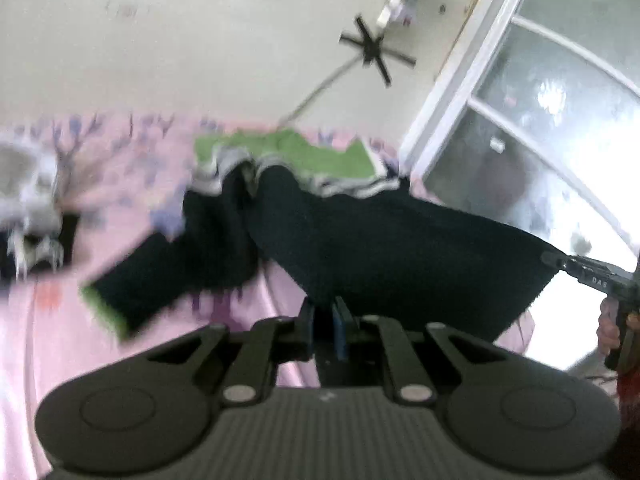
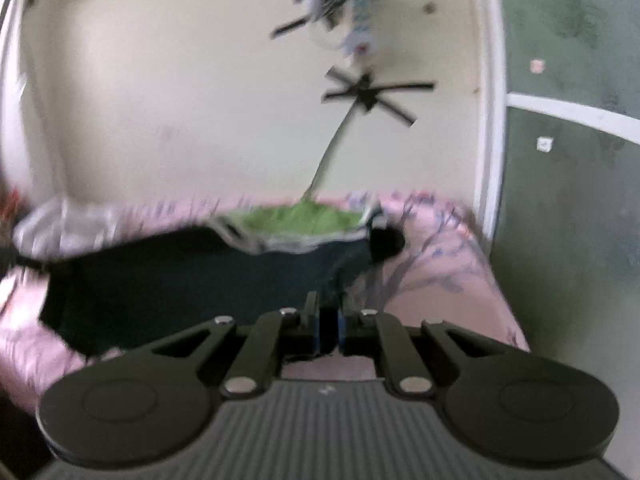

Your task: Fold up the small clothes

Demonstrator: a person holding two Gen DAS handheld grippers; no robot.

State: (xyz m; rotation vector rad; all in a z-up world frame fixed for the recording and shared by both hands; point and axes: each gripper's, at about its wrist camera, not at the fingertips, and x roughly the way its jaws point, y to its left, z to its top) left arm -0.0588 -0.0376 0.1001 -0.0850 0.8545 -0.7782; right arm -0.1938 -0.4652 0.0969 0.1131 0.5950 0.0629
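Garment (image 1: 400,248), dark with green lining, hangs above my pink bedsheet (image 1: 40,340), pinched by both clamped tools: left tool (image 1: 326,316), right tool (image 2: 328,316), lettered "DAS".

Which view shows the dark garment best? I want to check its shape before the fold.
The left wrist view: the dark garment spans the frame, with a sleeve and green lining visible above the pink sheet. The right wrist view shows only a blurred dark panel with green lining.
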